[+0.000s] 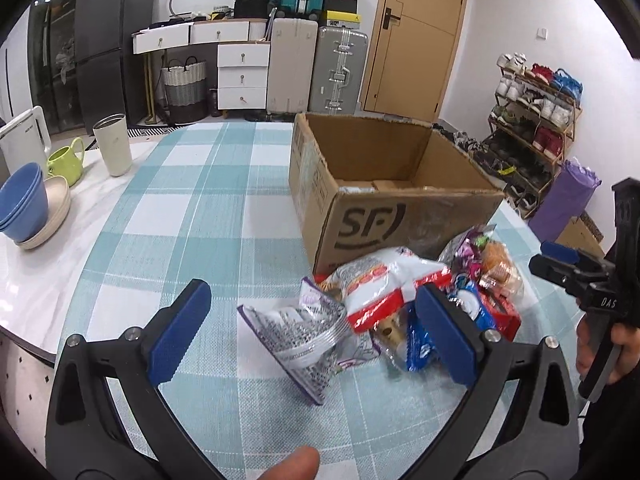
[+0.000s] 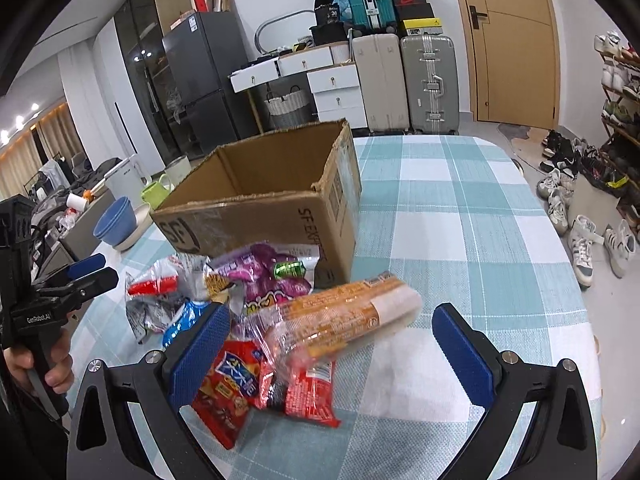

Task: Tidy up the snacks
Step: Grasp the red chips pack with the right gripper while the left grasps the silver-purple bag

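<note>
The open, empty right gripper [image 2: 330,344] has the long orange-wrapped snack tube [image 2: 340,312] between its jaws, pointing towards 2 o'clock; the left gripper [image 1: 312,336] is open too.

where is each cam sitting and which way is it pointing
Left wrist: on the left gripper, facing across the checked table at the silver-purple packet and cardboard box; a fingertip shows below, the right gripper at the edge.
Right wrist: on the right gripper, over the orange tube packet and red packets; the left gripper and hand show.
Shared: box, snack pile, table, suitcases, door.
</note>
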